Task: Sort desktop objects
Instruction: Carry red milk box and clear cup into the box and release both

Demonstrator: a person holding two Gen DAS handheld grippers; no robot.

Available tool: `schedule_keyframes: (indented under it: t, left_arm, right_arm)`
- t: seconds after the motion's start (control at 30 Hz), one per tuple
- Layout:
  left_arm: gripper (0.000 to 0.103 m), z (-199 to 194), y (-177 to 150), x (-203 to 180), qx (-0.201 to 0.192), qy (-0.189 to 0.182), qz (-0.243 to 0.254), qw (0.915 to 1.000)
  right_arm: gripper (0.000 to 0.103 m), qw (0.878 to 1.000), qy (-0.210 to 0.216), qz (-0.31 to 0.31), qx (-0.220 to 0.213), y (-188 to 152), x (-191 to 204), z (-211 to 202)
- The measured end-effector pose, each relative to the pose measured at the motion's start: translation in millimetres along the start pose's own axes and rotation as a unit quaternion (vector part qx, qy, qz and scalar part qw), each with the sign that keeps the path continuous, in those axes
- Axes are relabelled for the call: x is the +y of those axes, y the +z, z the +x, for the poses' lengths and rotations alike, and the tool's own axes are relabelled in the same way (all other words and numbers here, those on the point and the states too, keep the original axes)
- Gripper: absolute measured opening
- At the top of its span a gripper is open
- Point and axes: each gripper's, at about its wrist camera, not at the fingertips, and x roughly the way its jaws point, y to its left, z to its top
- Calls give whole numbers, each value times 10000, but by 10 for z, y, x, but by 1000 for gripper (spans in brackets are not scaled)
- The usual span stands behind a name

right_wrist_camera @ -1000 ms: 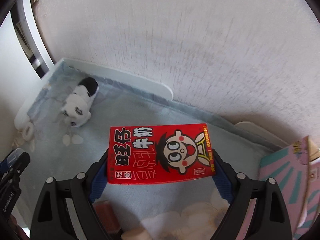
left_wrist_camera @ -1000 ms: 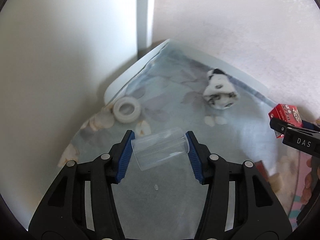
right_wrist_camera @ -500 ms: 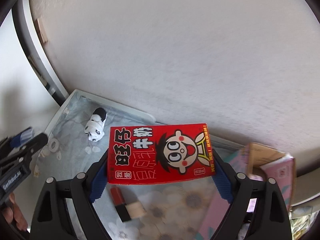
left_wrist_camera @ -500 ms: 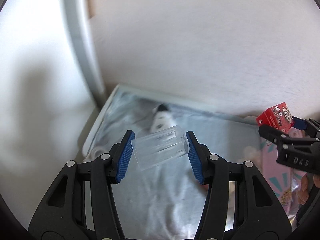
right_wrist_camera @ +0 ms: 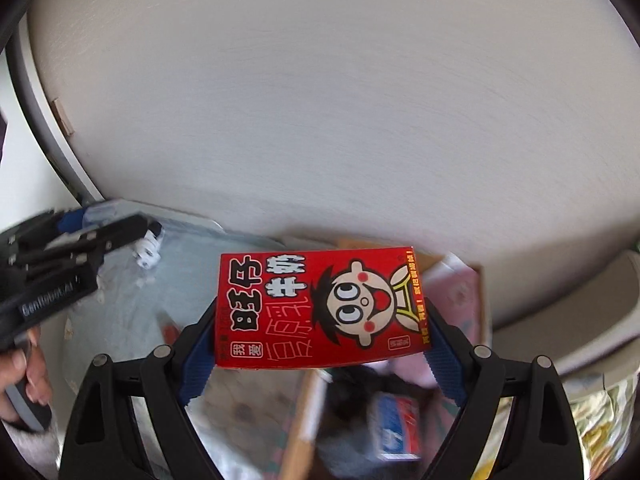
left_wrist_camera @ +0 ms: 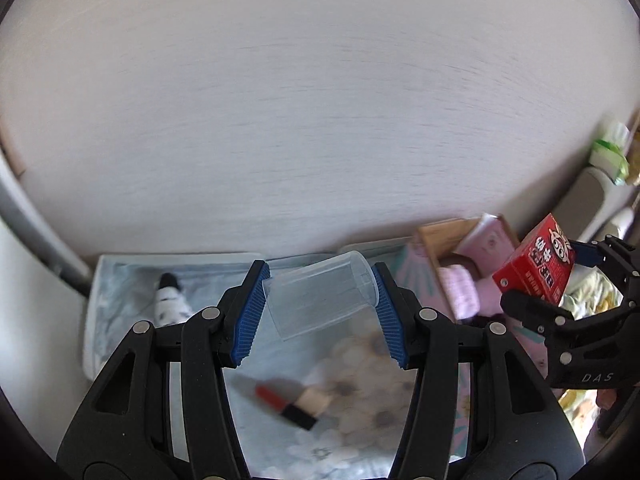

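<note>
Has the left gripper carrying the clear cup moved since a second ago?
Yes. The left gripper, shut on the clear cup, has swung right, away from the spotted plush.

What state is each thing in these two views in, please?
left gripper: shut on the clear plastic cup.
clear plastic cup: lying sideways, lifted off the table.
right gripper: shut on the red milk carton.
red milk carton: held sideways, in the air.
lipstick: uncapped, lying on the cloth.
cardboard box: open.
</note>
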Motion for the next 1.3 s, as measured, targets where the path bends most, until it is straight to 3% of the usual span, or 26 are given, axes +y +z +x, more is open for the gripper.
schedule_keyframes:
  t: [0.27, 0.43, 0.6, 0.83, 1.03, 1.1, 1.17, 1.27, 1.3]
  left_arm:
    - [49, 284, 46, -850, 331, -453, 613, 9965]
    - [49, 616, -16, -1281, 826, -732, 846, 9903]
    - [49, 872, -166, -1710, 1145, -564, 1285, 9835]
    - [49, 1192, -267, -1900, 1536, -665, 1042, 9804]
    - [49, 1192, -251, -1915, 1490, -654, 1024, 9813]
    - [55, 1192, -225, -1903, 1508, -808, 972, 9804]
    - [103, 1190, -194, -1879, 1590, -933, 852, 9792]
    - [103, 1116, -165, -1761, 1399, -1013, 590, 9832]
    - [103, 1090, -153, -1711, 1367, -1032, 508, 9839]
  right_arm:
    - [88, 9994, -60, 73, 334, -480, -575, -82]
    - [88, 9982, 197, 252, 501, -771, -798, -69]
    - [88, 9959, 497, -20, 754, -1056, -794, 20]
    - [88, 9931, 752, -119, 887, -1199, -796, 239]
    - [88, 9923, 860, -218, 861, -1203, -831, 306]
    - [88, 9919, 944, -173, 832, -1197, -842, 330]
    - [89, 9897, 1147, 24, 858, -1200, -874, 360]
    - [103, 9861, 1308, 249, 993, -1222, -925, 416]
    - [103, 9868, 1266, 213, 990, -1235, -927, 416]
